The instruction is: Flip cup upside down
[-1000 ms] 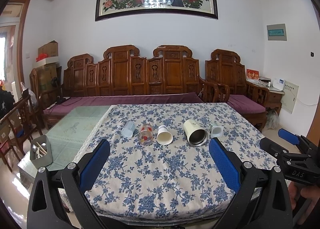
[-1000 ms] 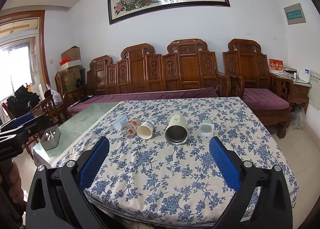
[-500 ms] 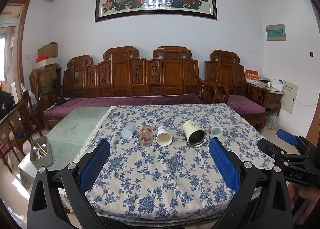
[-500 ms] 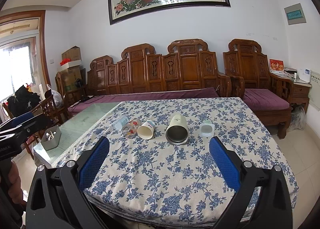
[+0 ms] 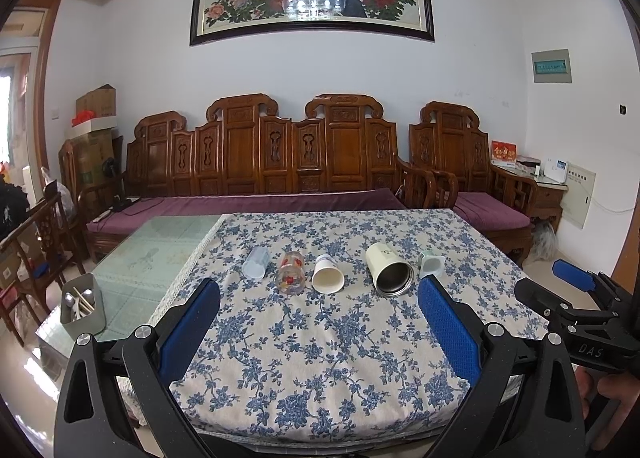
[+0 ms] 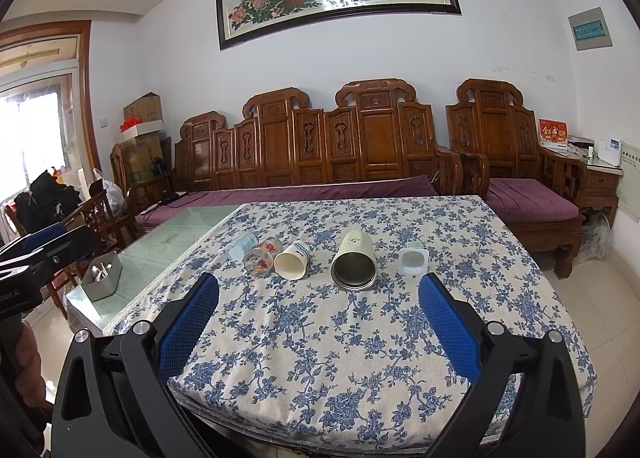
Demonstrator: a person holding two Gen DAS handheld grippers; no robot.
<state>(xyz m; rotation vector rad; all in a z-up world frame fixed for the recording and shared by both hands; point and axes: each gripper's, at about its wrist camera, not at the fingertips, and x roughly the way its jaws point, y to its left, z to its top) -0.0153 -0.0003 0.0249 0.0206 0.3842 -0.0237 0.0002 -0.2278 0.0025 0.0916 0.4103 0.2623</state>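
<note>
Pulled back a touch from the table since the earlier frames, so the row of cups sits slightly farther off; nothing on the cloth shifted.

Five cups lying on their sides mid-table on the blue-flowered tablecloth (image 5: 320, 342), mouths toward the near edge: pale frosted plastic cup (image 5: 256, 262) far left, red-printed clear glass (image 5: 291, 272), white paper cup (image 5: 327, 278), cream steel-lined tumbler (image 5: 389, 274), small white plastic cup (image 5: 431, 264) far right.

Paper cup probably light and crushable; best pinched gently across the wall. Tumbler likely heavier, rigid, slick. Which one is meant: unclear.

Left gripper (image 5: 319, 304) and right gripper (image 6: 319, 300) held level at the near edge, blue pads spread wide, empty, well short of the cups.
</note>
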